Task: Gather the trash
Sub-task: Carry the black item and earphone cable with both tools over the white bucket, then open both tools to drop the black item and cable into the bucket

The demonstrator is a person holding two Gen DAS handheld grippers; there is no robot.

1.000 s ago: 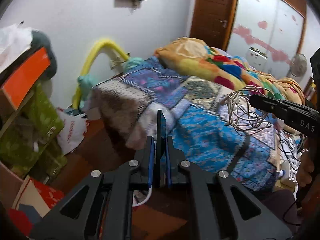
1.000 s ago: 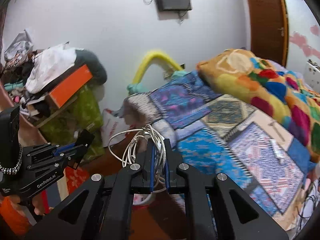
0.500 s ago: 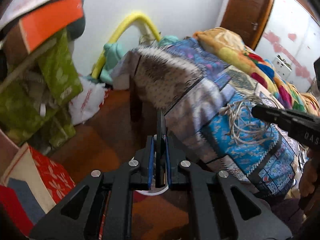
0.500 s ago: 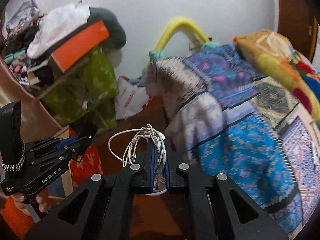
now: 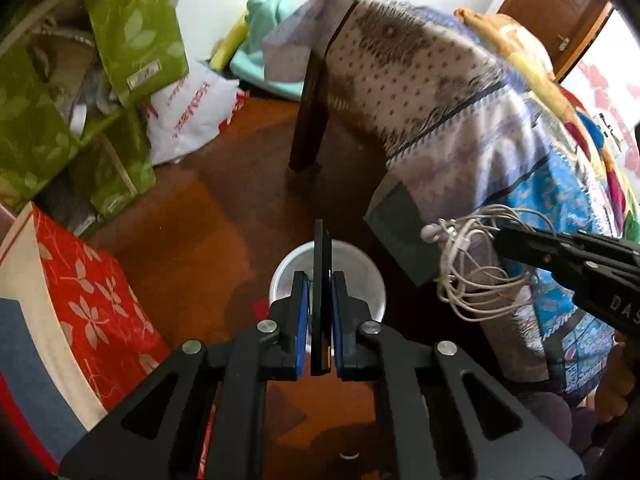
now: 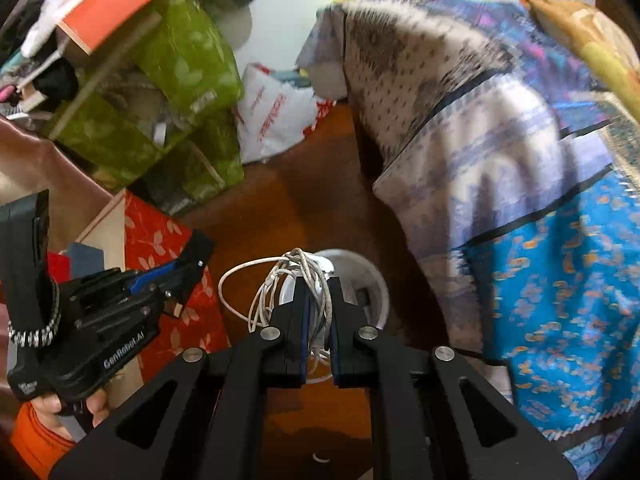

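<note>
Left gripper (image 5: pixel 320 312): fingers pressed onto a thin flat dark slab (image 5: pixel 321 276), held on edge and pointing forward, directly above the white bin (image 5: pixel 376 284). Slab tip crossing the far rim of the bin in the left wrist view. Same gripper seen from the right wrist camera (image 6: pixel 188 258), to the left of the bin (image 6: pixel 378 280), gripped by a hand (image 6: pixel 76 404) in an orange sleeve.

Right gripper (image 6: pixel 318 304): fingers pinching a bundle of tangled white cable (image 6: pixel 280 284), loops spilling out to the left of the fingers and over the near-left rim of the bin. From the left wrist camera, same gripper (image 5: pixel 504 240) to the right of the bin, cable bundle (image 5: pixel 472 268) hanging from its tip, one earbud end poking toward the bin; whether directly over the bin opening cannot be told from that view.

Bin standing upright on the brown floor (image 5: pixel 208 216), just beside the bed's hanging patterned blanket (image 5: pixel 460 120). Something small and dark inside the bin, too unclear to name. Left of the bin: a red box with white leaf print (image 5: pixel 92 276). Beyond the bin, against the wall: green leaf-print bags (image 5: pixel 132 28), a white plastic bag with red lettering (image 5: pixel 188 116), and a dark bed leg (image 5: pixel 310 108).
</note>
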